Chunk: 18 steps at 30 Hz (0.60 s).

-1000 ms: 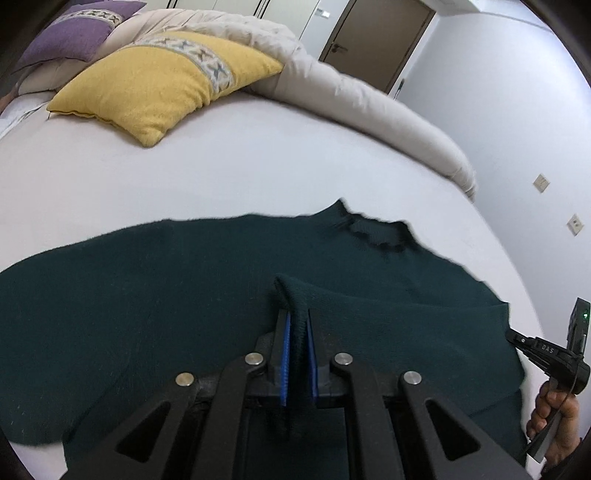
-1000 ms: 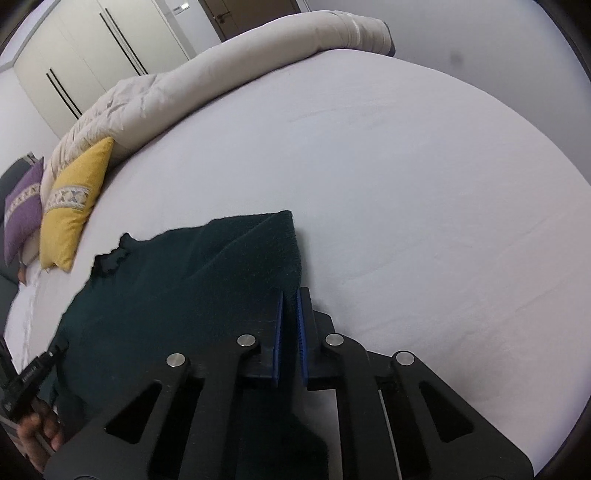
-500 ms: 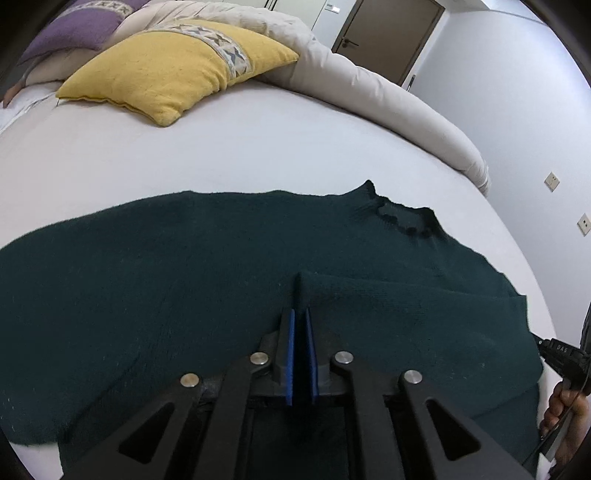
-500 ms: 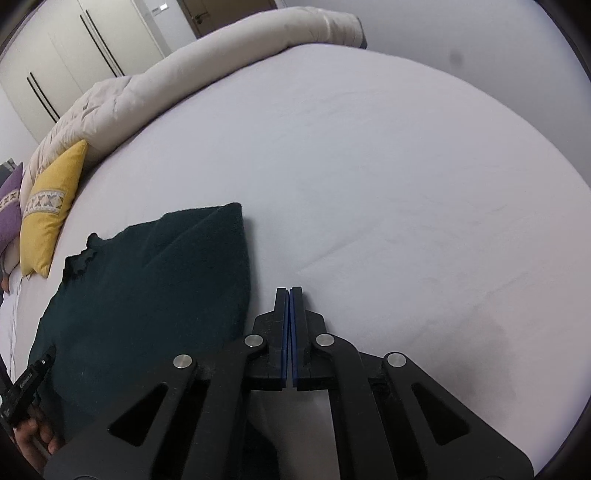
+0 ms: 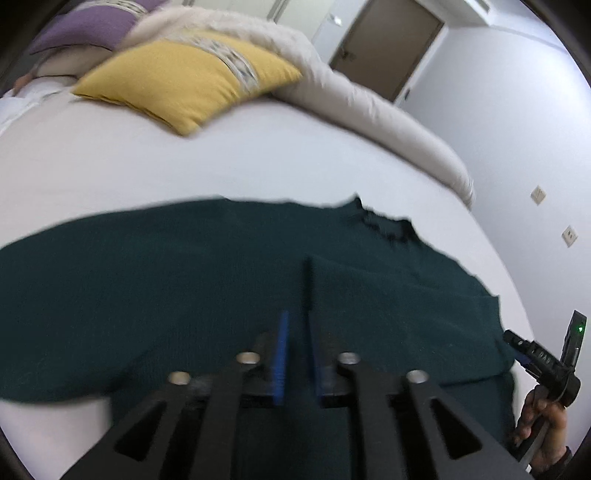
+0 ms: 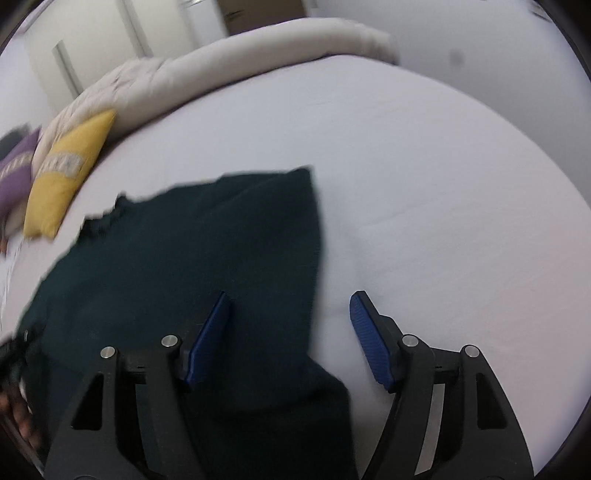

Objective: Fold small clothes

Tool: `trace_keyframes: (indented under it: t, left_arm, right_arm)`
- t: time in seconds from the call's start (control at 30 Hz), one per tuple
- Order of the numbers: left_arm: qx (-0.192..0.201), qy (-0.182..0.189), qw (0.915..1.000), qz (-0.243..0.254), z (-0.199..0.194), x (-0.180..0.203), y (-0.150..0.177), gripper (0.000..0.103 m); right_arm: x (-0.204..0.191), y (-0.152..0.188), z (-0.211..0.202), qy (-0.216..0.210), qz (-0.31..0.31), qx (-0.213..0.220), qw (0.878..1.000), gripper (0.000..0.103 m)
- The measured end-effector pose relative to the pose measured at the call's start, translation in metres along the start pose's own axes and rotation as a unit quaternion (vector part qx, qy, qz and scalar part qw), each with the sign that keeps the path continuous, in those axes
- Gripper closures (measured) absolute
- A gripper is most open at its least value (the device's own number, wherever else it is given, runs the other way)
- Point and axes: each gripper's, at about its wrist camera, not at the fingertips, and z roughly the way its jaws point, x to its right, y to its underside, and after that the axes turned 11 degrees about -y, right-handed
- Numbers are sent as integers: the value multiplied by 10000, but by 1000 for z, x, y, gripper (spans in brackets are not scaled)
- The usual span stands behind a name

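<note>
While the dark green sweater (image 5: 184, 280) lies spread on the white bed (image 5: 229, 162), the left hand-held gripper (image 5: 297, 354) sits low over its middle. Its blue pads (image 5: 281, 354) stand slightly apart, and a raised fold of the knit runs up from between them; the frame is blurred, so I cannot tell whether the pads grip that fold or merely flank it. One sleeve or side of the sweater reaches far to the left in this view, and the frilled neckline (image 5: 388, 229) lies toward the far right edge of the cloth.

From the right wrist, the right hand-held gripper (image 6: 288, 332) has its jaws spread wide, with nothing between the pads but cloth and sheet below. The left pad (image 6: 208, 336) hangs over the sweater (image 6: 184, 266); the right pad hangs over bare sheet just beside the sweater's folded edge. That edge runs from the gripper up to a blunt corner on the bed (image 6: 443, 184).

A yellow cushion (image 5: 192, 77) and a purple cushion (image 5: 92, 26) rest at the head of the bed, against a rolled beige duvet (image 5: 369, 110) that follows the far side of the mattress. The person's right hand (image 5: 543, 424) shows at the lower right of the left view, wrapped around the gripper handle.
</note>
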Motion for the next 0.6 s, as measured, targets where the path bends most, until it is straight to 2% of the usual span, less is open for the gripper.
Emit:
trace_keyframes:
  t: [0.03,0.07,0.17,0.23,0.27,0.33,0.4,0.47,0.5,0.53,0.6]
  left_arm:
    - [99,-28,9999,-138,-14,-15,1,56]
    - [217,-64,9994,-271,-28,-31,3,44]
    - [517,-342,9946,-837,-73,-101,9,31]
    - [638,-618,9872,-1328,-98,-155,15,28]
    - [703,-810,9808,-1628,-111,-187,19,27]
    - [760,-1265,9633,-2244,-131,-251,30,26]
    - [785,-1561,9442,-2792,-146,-300,39,26]
    - [827,-1860,9220,-3294,-160,-343,51,24]
    - [798,-1974,9137,-3462,-163,-358,55,24]
    - [741,-2014,9073,-3616,-162,-372,59,23]
    - [547,-1879,9057,-3761,-149,-393,64,24]
  right_arm:
    - [-7,0,-13,-38,-1,163,9999,37]
    - [-13,0,-21,-39,-61,259,9996,37]
    - [-46,6,-52,-285,-377,559,9973,37]
    - [-68,14,-67,-490,-512,576,9958,37]
    - [-78,17,-72,-588,-568,556,9951,37]
    - [-102,29,-77,-801,-636,490,9935,37]
    - [-117,34,-83,-982,-620,370,9925,37]
    - [-133,48,-84,-1185,-634,211,9907,37]
    - [-139,52,-84,-1229,-678,151,9900,37]
    - [-151,59,-84,-1248,-765,87,9892,37]
    - [-169,71,-80,-1292,-885,-39,9877,37]
